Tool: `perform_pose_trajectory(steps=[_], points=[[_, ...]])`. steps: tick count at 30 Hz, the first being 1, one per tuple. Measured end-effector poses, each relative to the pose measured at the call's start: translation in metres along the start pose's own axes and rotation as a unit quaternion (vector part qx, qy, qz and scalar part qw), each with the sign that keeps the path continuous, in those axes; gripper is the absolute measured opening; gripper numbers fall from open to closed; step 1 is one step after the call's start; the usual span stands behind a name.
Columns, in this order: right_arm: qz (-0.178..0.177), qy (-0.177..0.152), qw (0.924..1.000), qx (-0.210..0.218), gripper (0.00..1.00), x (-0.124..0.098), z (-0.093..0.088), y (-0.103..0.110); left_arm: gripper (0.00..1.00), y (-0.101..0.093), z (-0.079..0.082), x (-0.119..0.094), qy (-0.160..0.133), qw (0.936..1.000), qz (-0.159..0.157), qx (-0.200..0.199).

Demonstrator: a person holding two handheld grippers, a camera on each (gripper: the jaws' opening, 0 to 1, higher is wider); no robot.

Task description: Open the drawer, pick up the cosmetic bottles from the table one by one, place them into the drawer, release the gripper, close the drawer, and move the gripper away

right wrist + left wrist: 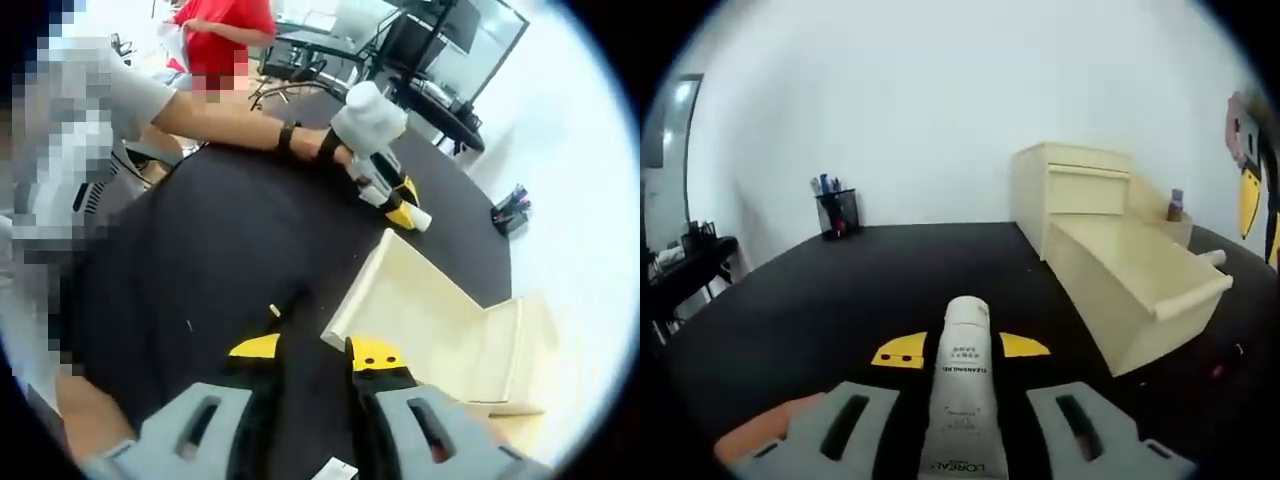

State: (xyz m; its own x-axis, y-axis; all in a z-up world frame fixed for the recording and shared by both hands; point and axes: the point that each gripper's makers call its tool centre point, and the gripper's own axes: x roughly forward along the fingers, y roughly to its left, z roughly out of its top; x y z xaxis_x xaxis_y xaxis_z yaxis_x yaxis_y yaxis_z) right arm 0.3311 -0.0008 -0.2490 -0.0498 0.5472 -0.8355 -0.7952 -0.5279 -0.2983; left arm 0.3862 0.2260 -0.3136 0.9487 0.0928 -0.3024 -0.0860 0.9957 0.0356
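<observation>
A: Where's the bottle?

B: White cosmetic tube [962, 385] sits between the jaws of the left gripper [962, 352], cap end pointing forward past the yellow tips. Print on it reads as a cleansing gel label. In the right gripper view the same left gripper [395, 200] is out over the black table [220, 250], the tube [412, 216] poking from its yellow tips, just short of the drawer's front panel.

A: Jaw state, left?

B: Closed in on the tube from both sides, holding it. Tube looks off the table.

A: Drawer?

B: Open. Cream drawer [1140, 275] pulled well out of the small cream cabinet [1075, 190], to the right of the tube in the left gripper view. In the right gripper view the drawer [430, 310] is just ahead of the right gripper [315, 352]. Can't see anything in the part of the tray that shows.

A: Right gripper?

B: Jaws nearly together, narrow gap between the yellow tips, nothing between them. Tips hover over the table by the drawer's front corner; contact with the panel can't be told.

A: Other stuff?

B: Black mesh pen holder [838, 212] at the table's far edge near the wall. Small item [1176, 205] on a cream box behind the cabinet, too small to identify.
</observation>
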Motion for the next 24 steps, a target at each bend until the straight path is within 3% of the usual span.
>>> perform_pose_trajectory(steps=[7, 12, 14, 19, 24], points=[[0.000, 0.000, 1.0000, -0.002, 0.21, 0.000, 0.000, 0.000, 0.23, 0.001, 0.018, -0.012, -0.041, 0.9991, 0.011, -0.002], [-0.001, -0.003, 1.0000, -0.002, 0.21, -0.001, 0.000, -0.001, 0.22, 0.008, 0.045, -0.028, -0.107, 0.9939, 0.017, -0.020], [0.000, -0.002, 1.0000, -0.002, 0.20, -0.001, 0.000, -0.001, 0.21, 0.011, 0.051, -0.032, -0.119, 0.9925, 0.018, -0.021], [0.003, -0.002, 1.0000, -0.005, 0.20, 0.000, 0.001, 0.000, 0.21, 0.009, 0.058, -0.038, -0.132, 0.9909, 0.021, -0.020], [0.008, 0.003, 1.0000, -0.003, 0.20, 0.003, 0.000, 0.001, 0.21, -0.001, 0.068, -0.037, -0.128, 0.9915, 0.018, 0.018]])
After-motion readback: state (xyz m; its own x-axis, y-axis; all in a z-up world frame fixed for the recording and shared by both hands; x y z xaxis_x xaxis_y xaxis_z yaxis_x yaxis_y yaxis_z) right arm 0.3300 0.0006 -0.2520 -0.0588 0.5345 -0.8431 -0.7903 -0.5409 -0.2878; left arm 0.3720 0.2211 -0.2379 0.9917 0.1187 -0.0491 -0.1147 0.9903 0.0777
